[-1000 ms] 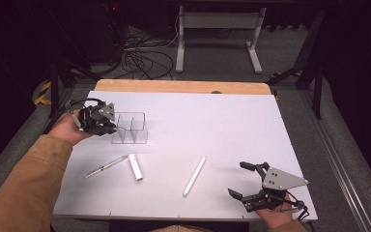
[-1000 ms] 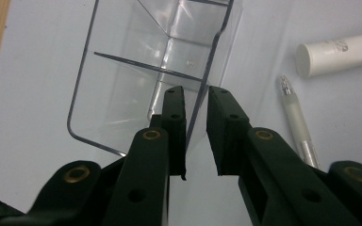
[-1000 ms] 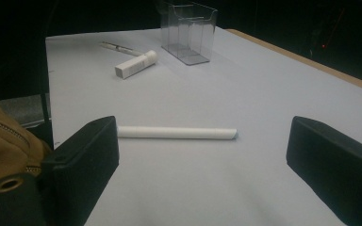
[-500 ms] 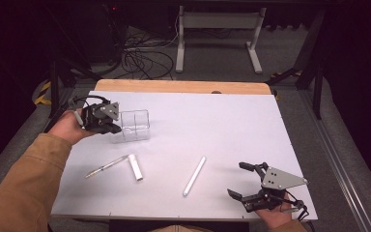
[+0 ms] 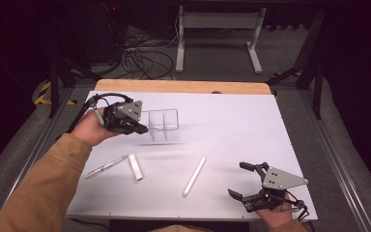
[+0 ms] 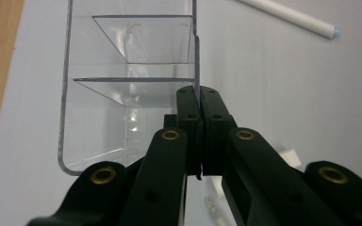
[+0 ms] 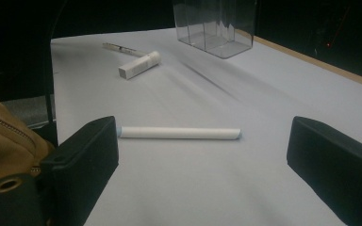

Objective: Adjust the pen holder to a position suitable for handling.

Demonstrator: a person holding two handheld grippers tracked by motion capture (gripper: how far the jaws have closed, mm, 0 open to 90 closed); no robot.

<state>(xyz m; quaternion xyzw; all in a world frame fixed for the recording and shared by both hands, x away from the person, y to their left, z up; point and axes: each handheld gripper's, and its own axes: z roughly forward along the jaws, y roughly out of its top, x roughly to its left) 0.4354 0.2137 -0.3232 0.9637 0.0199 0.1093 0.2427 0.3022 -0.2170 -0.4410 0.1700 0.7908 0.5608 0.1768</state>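
Dark floor and trailing cables lie beyond the white table [image 5: 232,125], and your work sits on its left half. Your left gripper [image 5: 142,128] has its jaws pinched tight on one thin side wall of the clear acrylic organizer [image 5: 164,124]; the left gripper view shows the wall edge clamped between the two black pads, with the dividers running away from you. The organizer looks lifted just clear of the surface, its shadow beneath it, so carry it level: a one-wall pinch lets the box swing and twist, and clear plastic slips easily. Keep the wrist steady, move slowly, and set the base flat before you let go. Choose a landing spot well apart from the long white tube [image 5: 194,175], the short white tube [image 5: 135,166] and the thin clear pen [image 5: 107,166] that lie nearer your side. Your right gripper [image 5: 247,181] rests near the front right edge with its jaws wide apart and nothing between them; in its own view the long white tube [image 7: 179,133] lies ahead, so leave it parked until the organizer is down
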